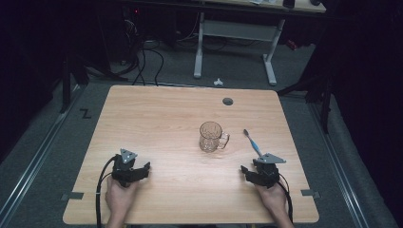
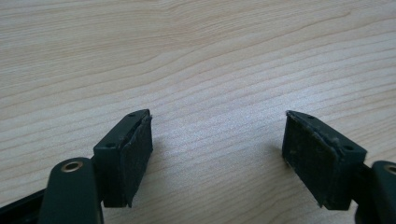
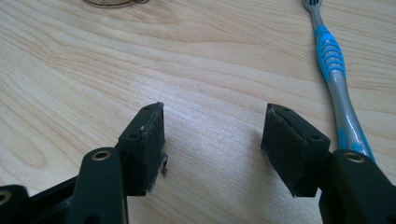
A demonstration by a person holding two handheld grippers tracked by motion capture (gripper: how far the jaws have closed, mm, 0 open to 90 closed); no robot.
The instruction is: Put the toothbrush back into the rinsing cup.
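Observation:
A clear glass mug [image 1: 211, 137] with its handle to the right stands upright near the middle of the wooden table [image 1: 157, 114]. A blue and grey toothbrush [image 1: 252, 142] lies flat to its right, also seen in the right gripper view as the toothbrush [image 3: 337, 74] beside the right jaw. My right gripper [image 1: 248, 172] rests on the table just in front of the toothbrush, jaws open and empty [image 3: 212, 135]. My left gripper [image 1: 142, 170] rests at the front left, open over bare wood [image 2: 217, 140]. The mug's base [image 3: 114, 3] peeks in at the top of the right gripper view.
A dark round cable port [image 1: 227, 101] sits near the table's far edge. Beyond the table stand a white desk frame [image 1: 235, 42] and loose cables [image 1: 142, 61] on the grey floor. Bare tabletop lies between the two grippers and to the mug's left.

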